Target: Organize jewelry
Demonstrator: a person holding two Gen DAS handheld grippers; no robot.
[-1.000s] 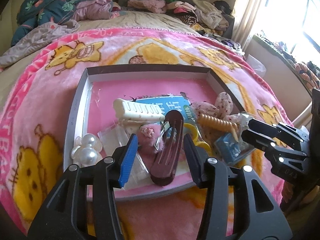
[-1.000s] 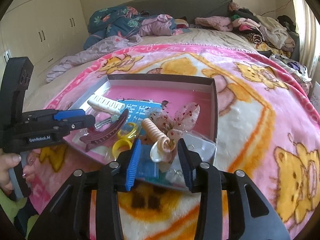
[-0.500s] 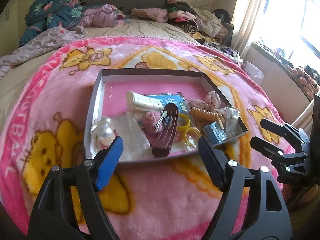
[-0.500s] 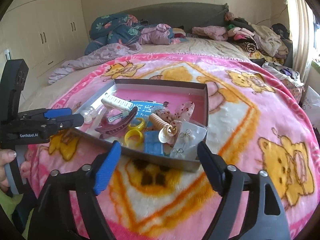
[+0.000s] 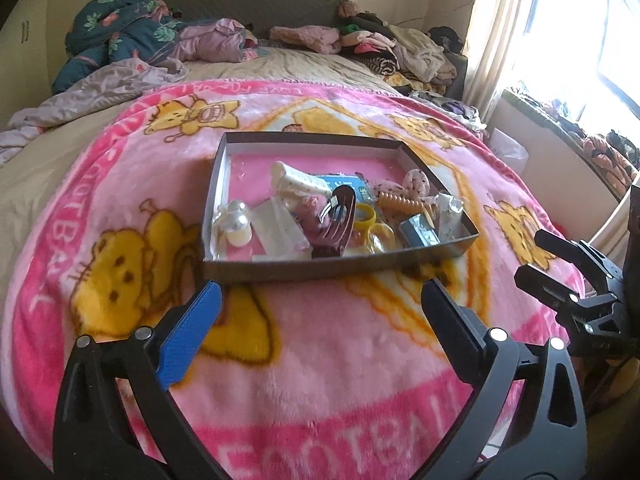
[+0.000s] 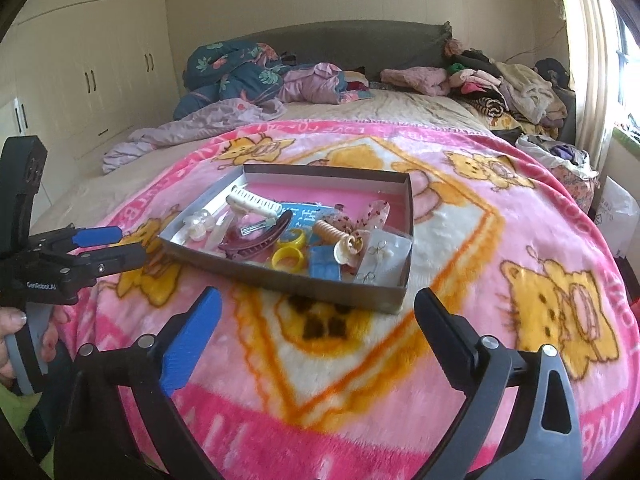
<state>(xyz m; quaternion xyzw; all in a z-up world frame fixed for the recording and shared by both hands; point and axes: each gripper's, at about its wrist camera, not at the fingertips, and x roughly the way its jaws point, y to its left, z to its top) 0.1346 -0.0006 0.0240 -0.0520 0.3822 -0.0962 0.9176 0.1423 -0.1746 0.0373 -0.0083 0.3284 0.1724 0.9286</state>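
Bed fills both views, clothes pile and quilt far beyond the jaws at the headboard. Pink blanket lies under both grippers. Wardrobe far left of the right jaws, curtain far right of the left jaws.

Tray sits on the blanket ahead of both grippers, near wall facing the left jaws, nothing between them and it. Inside, all crowded at the near end: white clip farthest back, brown clip straight ahead of the left jaws, lying over other bits, pearls ahead-left, yellow rings and blue box ahead of the right jaws, spiral tie behind them, earring bag in the tray's near right corner.

Left gripper jaws wide apart, empty, short of the tray. Right gripper jaws wide apart, empty, also short of it.
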